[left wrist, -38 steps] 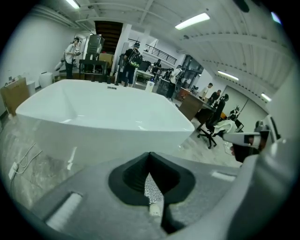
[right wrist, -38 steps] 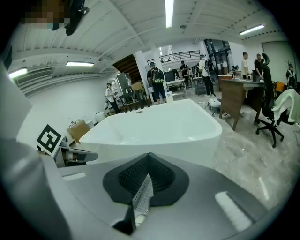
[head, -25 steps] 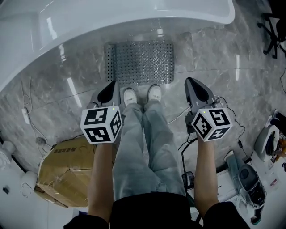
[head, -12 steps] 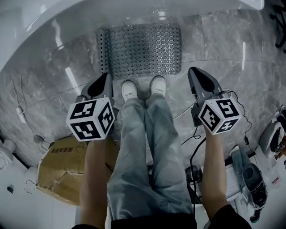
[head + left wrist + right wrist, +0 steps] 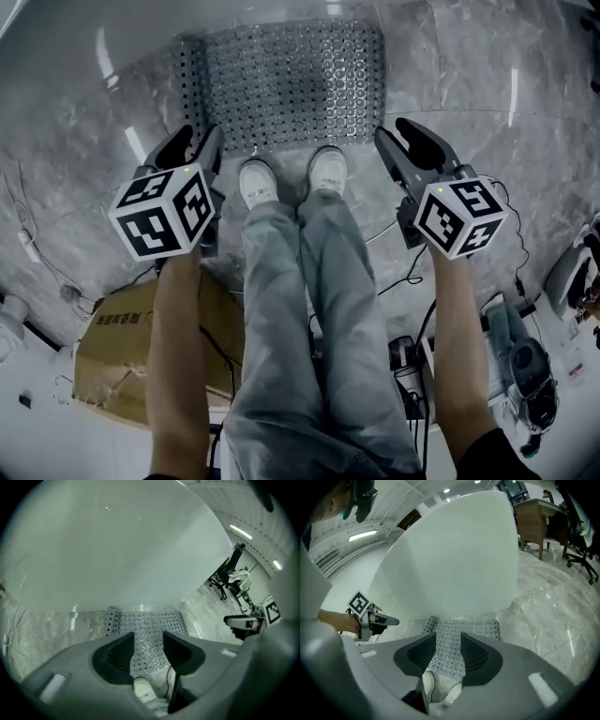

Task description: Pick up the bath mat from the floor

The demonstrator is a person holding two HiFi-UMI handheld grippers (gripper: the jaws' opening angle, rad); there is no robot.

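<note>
1. Head view: grey bath mat (image 5: pixel 286 84) flat on the shiny floor (image 5: pixel 450 75), just past the toes of two white shoes (image 5: pixel 258 183), with the big white tub (image 5: pixel 117 550) on its far side. Cannot tell if the toes touch its near edge.
2. Thin, with rows and rows of little round holes. Looks like rubber.
3. Probably soft and floppy, so likely to sag and fold in the middle when lifted. Probably not heavy, and not likely to break.
4. Might stick a bit to the smooth floor. Might be slippery if wet, but cannot tell wet from dry.
5. Left hand-held gripper (image 5: pixel 195 139) over the near left corner of the mat, up off it. Jaws partway apart, just been opening, with nothing between them.
6. Right hand-held gripper (image 5: pixel 392 131) over the near right corner, also up off the mat. Jaws partway apart too, just been opening, and nothing between them.
7. Best place to grab: the near edge, one corner for each side, so the mat hangs even and does not flop over.
8. Hard part: a thin edge lying flat. Slide one jaw under it, then pinch.
9. Peel up slowly from the near side, and keep the shoes clear of the mat.
</note>
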